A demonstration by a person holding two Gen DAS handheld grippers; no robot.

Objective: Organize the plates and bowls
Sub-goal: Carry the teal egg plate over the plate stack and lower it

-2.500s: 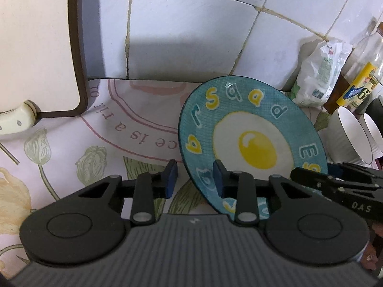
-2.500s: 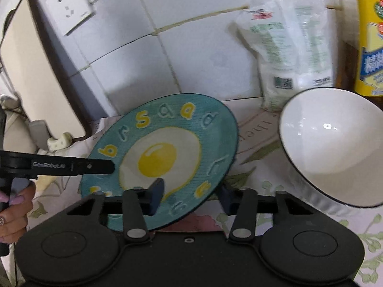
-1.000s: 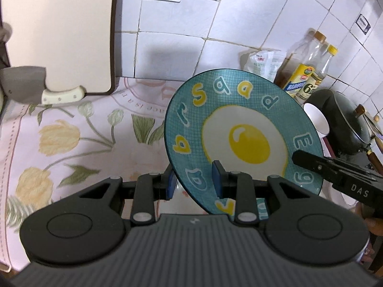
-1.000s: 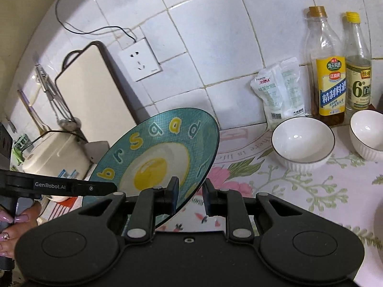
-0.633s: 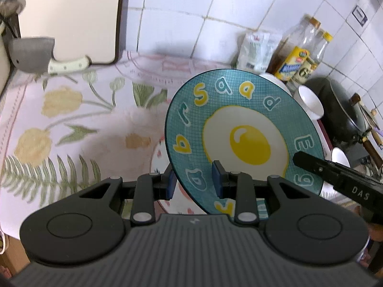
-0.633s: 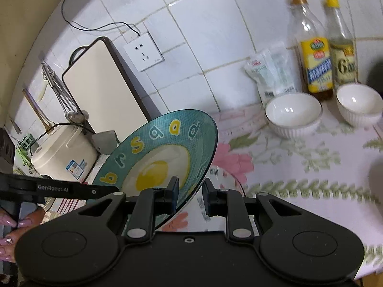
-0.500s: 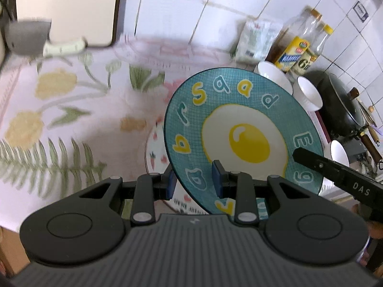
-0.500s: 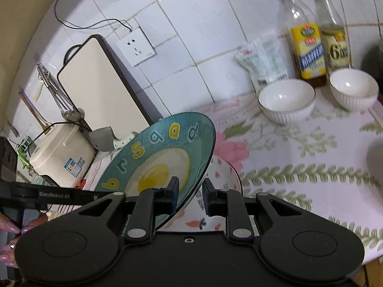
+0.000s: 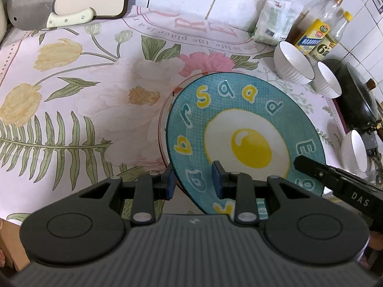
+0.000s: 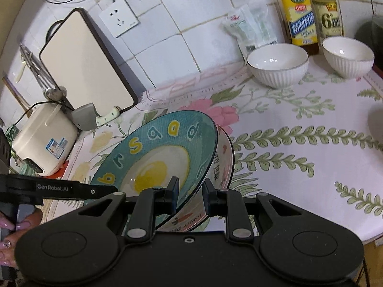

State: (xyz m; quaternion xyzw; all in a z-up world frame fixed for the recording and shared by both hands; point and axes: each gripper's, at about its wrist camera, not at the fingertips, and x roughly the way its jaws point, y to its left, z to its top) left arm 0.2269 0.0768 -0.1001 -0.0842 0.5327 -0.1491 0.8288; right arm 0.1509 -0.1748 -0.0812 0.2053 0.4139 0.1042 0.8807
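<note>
A teal plate (image 9: 246, 129) printed with a fried egg and letters hangs tilted between both grippers. My left gripper (image 9: 193, 183) is shut on its near rim, one blue pad above and one below. My right gripper (image 10: 189, 195) is shut on the opposite rim, and its black arm (image 9: 335, 179) shows at the right of the left wrist view. Directly beneath the teal plate (image 10: 155, 155) a white plate with carrot prints (image 10: 222, 165) lies on the floral tablecloth, mostly covered. I cannot tell whether the two plates touch.
Two white ribbed bowls (image 10: 277, 64) (image 10: 347, 56) stand by the tiled wall near oil bottles (image 10: 299, 21) and a white bag (image 10: 251, 28). A third bowl (image 9: 354, 153) and a dark wok (image 9: 356, 100) sit at the right. Cutting board (image 10: 83, 64), cleaver (image 9: 31, 15) and rice cooker (image 10: 43, 141) are at the left.
Both grippers have carried the teal plate down and away from the wall, toward the table. The white carrot plate has come into view right under it.
</note>
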